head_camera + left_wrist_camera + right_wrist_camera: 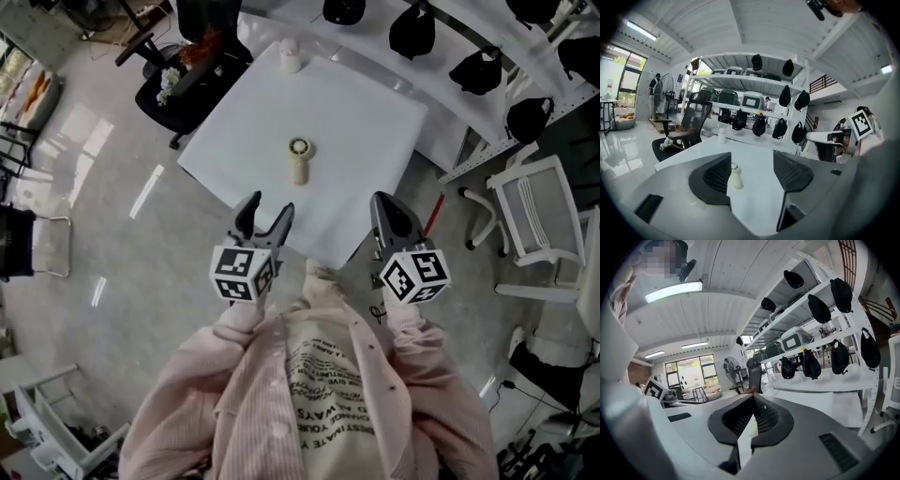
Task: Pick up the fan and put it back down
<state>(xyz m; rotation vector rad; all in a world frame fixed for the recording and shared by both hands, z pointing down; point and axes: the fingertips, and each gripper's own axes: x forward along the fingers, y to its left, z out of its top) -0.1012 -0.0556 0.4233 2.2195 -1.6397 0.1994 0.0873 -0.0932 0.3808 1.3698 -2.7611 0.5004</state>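
Head view: my left gripper spread, right gripper closed on nothing; fan upright ahead of both on table; shirt print unreadable to me.

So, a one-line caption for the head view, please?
Small fan standing on white table; left gripper open, right gripper shut, both short of it.

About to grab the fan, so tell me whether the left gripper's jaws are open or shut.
Open. The left gripper shows its jaws wide apart, and the fan stands beyond the gap, untouched.
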